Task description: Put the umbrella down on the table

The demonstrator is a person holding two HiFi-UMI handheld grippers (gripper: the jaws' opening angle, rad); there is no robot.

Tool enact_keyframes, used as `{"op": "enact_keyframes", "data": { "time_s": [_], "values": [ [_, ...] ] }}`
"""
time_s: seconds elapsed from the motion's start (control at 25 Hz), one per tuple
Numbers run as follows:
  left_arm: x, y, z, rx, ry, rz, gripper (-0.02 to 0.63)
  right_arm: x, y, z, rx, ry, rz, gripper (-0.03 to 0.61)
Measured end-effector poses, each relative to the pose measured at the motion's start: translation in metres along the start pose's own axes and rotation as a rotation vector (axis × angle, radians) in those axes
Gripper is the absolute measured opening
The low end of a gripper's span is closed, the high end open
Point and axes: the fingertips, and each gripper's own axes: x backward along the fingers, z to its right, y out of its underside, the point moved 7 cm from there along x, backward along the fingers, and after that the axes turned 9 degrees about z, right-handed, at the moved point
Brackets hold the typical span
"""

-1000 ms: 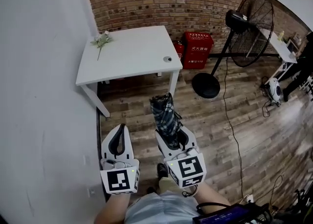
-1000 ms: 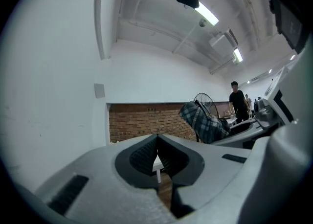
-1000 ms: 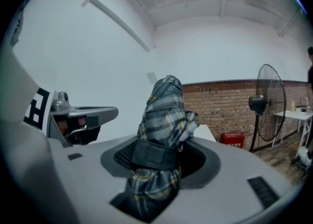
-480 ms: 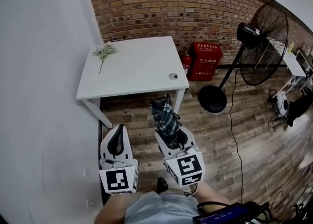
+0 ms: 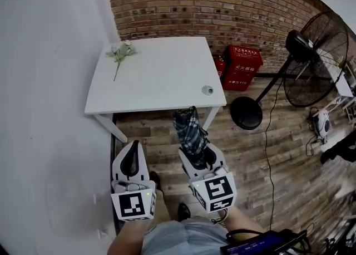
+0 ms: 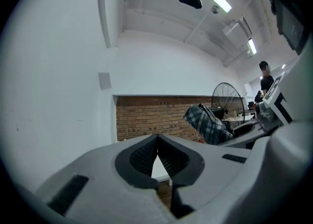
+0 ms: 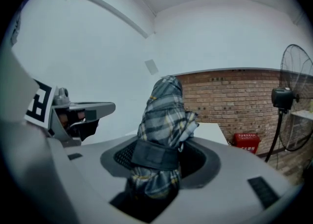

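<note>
Plainly, right fingers: clenched on the folded plaid umbrella, pads pressing both sides at its dark wrap strap.
Right gripper: held low in front of the person, short of the table.
Left fingers: closed pad to pad at the tips, nothing between them.
Left gripper: beside the right one, apart from it and from the umbrella.
Umbrella's place: in the air in the right gripper, not on the white table.
Umbrella's long axis: in line with the right gripper's jaws; lower end sat in the jaws, free end pointed away from the person toward the table and the brick wall.
Umbrella's tip: overlapped the table's near edge in the head view; whether it was over the tabletop could not be told.
Writing: two red boxes by the wall carried white characters, too small to read; each gripper's cube bore black-and-white square markers.
On the table: a flower sprig at the far left corner, a small round object near the right edge.
Head view only: the standing fan's round base on the plank floor, right of the table.
Left gripper view only: ceiling strip lights and a person standing far off; the umbrella showed at its right.
Right gripper view only: the strap, and the left gripper from the side.
</note>
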Motion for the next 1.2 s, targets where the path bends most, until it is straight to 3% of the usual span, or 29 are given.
{"op": "enact_keyframes", "data": {
  "time_s": [0.36, 0.6, 0.76, 1.2],
  "values": [
    [-0.093, 0.043, -0.089, -0.009, 0.022, -0.005, 0.005, -0.124, 0.013, 0.0, -0.009, 0.026, -0.027, 0.224],
    [-0.158, 0.055, -0.139, 0.046, 0.068, -0.027, 0.005, -0.207, -0.004, 0.0, -0.013, 0.064, -0.029, 0.224],
    [-0.19, 0.064, -0.166, 0.021, 0.092, -0.003, 0.005, -0.244, -0.018, 0.006, 0.001, 0.095, -0.016, 0.224],
    [-0.254, 0.083, -0.177, 0.042, 0.138, 0.011, 0.005, -0.292, -0.034, 0.041, 0.016, 0.14, -0.005, 0.224]
  ]
}}
